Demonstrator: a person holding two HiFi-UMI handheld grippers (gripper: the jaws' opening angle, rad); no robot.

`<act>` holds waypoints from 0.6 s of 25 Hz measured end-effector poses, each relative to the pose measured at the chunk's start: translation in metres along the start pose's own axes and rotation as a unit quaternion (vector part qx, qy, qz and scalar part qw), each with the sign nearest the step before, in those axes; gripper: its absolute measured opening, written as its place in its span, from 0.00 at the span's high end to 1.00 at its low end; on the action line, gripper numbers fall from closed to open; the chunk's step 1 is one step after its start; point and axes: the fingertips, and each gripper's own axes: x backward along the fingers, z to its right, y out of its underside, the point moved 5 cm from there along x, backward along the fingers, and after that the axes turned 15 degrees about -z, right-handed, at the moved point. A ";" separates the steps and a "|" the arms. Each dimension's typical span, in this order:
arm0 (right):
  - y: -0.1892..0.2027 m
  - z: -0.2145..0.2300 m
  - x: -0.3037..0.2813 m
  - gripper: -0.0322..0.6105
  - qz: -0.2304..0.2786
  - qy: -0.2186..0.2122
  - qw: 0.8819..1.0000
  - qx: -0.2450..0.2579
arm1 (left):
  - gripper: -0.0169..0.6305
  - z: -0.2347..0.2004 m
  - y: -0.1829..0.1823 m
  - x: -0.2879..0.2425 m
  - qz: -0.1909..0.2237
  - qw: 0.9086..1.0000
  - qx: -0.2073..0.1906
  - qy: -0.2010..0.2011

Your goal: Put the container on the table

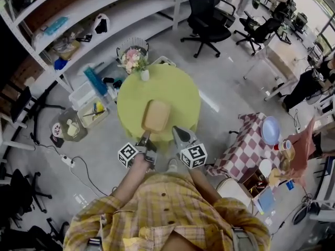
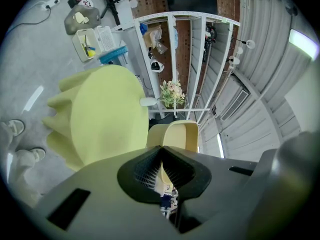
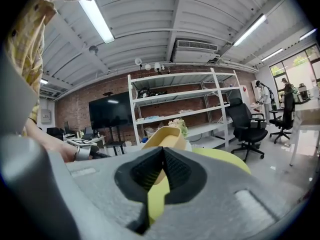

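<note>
A tan, open-topped container hangs over the near part of the round yellow-green table. My left gripper is shut on the container's near rim. In the left gripper view the container runs up from the closed jaws of the left gripper, with the table to its left. My right gripper is just right of the container, apart from it and shut on nothing. In the right gripper view the container shows beyond the right gripper, over the table.
A white vase of flowers stands at the table's far edge. A red checkered table with plates is at the right. White shelving, floor bins and black office chairs surround the table.
</note>
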 end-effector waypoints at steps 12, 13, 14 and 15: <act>-0.006 0.042 0.000 0.95 0.006 -0.036 0.999 0.004 | 0.95 0.011 0.014 -0.036 0.026 1.000 -0.011 -0.005; -0.005 0.044 0.000 0.95 0.006 -0.039 0.999 0.004 | 0.95 0.012 0.015 -0.039 0.028 1.000 -0.011 -0.005; -0.004 0.046 0.001 0.95 0.005 -0.042 0.999 0.005 | 0.95 0.012 0.018 -0.041 0.030 0.999 -0.010 -0.005; -0.003 0.047 0.001 0.95 0.005 -0.045 0.999 0.005 | 0.95 0.012 0.020 -0.043 0.031 0.999 -0.009 -0.005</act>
